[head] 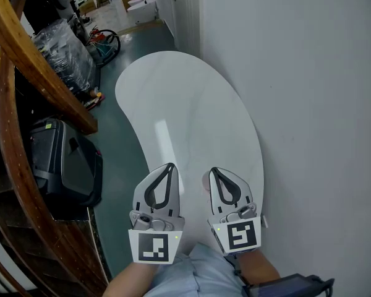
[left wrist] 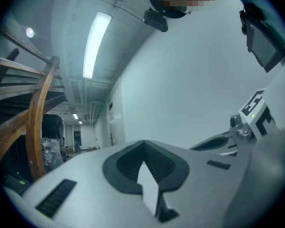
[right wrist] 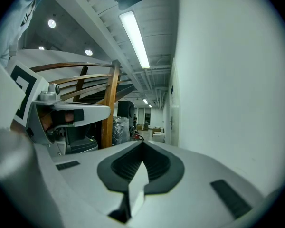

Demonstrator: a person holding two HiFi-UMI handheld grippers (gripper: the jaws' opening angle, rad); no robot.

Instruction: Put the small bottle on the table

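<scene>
Left fingers: I am pressing the fingers of the left gripper (head: 169, 167) together, tips meeting, with nothing pinched between them.
Right fingers: I am holding the right gripper (head: 213, 172) the same way, pads closed on each other and carrying nothing.
Where my hands are: I am hovering both side by side over the near end of the table (head: 191, 98). The left one is by its left edge and the right one is closer to the edge along the wall (head: 315, 104). Both are pointing toward the far end.
Small bottle: I am not seeing it in any view, neither on the part of the table top that shows nor in either gripper. My grippers and sleeve are covering the near edge.
Direction to it: I cannot tell which way it lies, how its long axis runs, or which hand is nearer. The two are level with each other, so neither has the advantage.
Left of the table: a black case (head: 65, 163) is sitting on the floor below a wooden handrail (head: 31, 60).
What I am judging: I need to find the bottle before choosing a hand.
</scene>
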